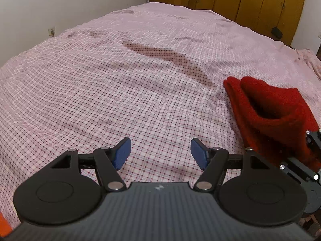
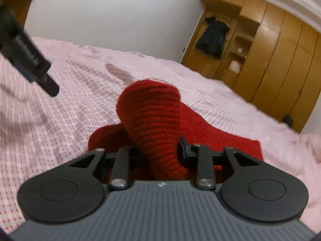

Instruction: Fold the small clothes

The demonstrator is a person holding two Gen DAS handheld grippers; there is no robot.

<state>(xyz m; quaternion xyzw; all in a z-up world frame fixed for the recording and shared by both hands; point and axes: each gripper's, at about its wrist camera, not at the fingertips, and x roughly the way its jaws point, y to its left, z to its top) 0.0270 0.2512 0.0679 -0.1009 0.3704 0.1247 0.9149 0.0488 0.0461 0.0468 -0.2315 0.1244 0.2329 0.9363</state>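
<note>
A red knitted garment [image 1: 268,108] lies partly folded on the pink checked bedsheet [image 1: 120,92], at the right of the left wrist view. My right gripper [image 2: 160,150] is shut on a raised fold of the red knit [image 2: 154,120], which bulges up between its fingers. Its right blue pad [image 2: 182,150] presses the cloth, and the left pad is hidden behind the knit. My left gripper [image 1: 160,148] stands open over bare sheet to the left of the garment, with nothing between its blue pads [image 1: 122,152]. It also shows at the upper left of the right wrist view [image 2: 30,60].
The bed fills most of both views. A white wall [image 1: 60,4] runs along its left side, with a socket [image 1: 52,30] low down. Wooden wardrobes [image 2: 270,60] stand beyond the far end, with a dark garment [image 2: 212,38] hanging on them. A pink blanket [image 1: 309,58] lies bunched at the right edge.
</note>
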